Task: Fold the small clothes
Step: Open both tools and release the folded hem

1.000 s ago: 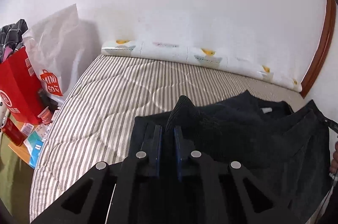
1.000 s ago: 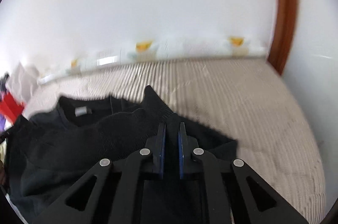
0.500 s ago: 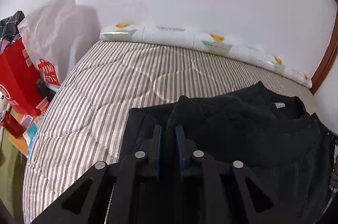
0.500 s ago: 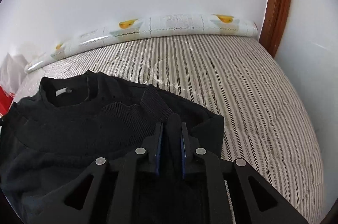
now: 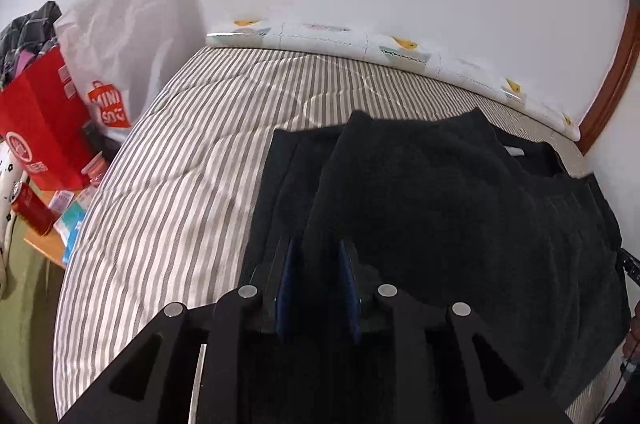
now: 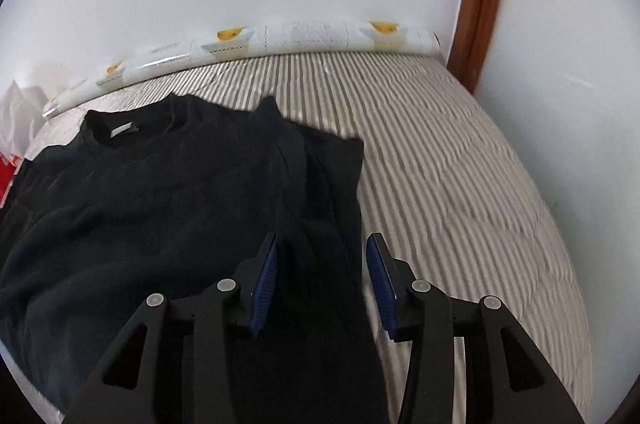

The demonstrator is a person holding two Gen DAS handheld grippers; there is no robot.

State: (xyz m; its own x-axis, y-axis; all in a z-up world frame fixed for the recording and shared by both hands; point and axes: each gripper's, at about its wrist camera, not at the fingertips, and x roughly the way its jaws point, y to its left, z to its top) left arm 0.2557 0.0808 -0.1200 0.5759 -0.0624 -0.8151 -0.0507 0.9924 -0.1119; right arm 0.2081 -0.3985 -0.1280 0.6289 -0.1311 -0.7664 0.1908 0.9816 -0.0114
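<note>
A black knit sweater [image 5: 440, 204] lies on the striped mattress [image 5: 180, 184], its lower part folded up over the chest. My left gripper [image 5: 316, 244] sits low over the fold's left edge. Its jaws are opening, and dark fabric lies slack between the blue pads [image 5: 286, 276]. In the right wrist view the sweater [image 6: 160, 204] shows its neck label [image 6: 124, 130] at the far left. My right gripper [image 6: 324, 238] is over the right edge with its jaws opening wide. Cloth lies between them, clear of the pads [image 6: 266, 276].
A red paper bag [image 5: 40, 132], a white shopping bag [image 5: 116, 64] and a red can [image 5: 32, 212] stand beside the bed on the left. A patterned roll [image 5: 400, 52] lines the wall. A wooden door frame [image 6: 480, 4] rises at the right. Bare mattress [image 6: 460, 184] stretches right of the sweater.
Both grippers were shut on raised corners of the sweater's edge. They moved forward and down, the edge came to rest over the chest, and both pairs of jaws have parted.
</note>
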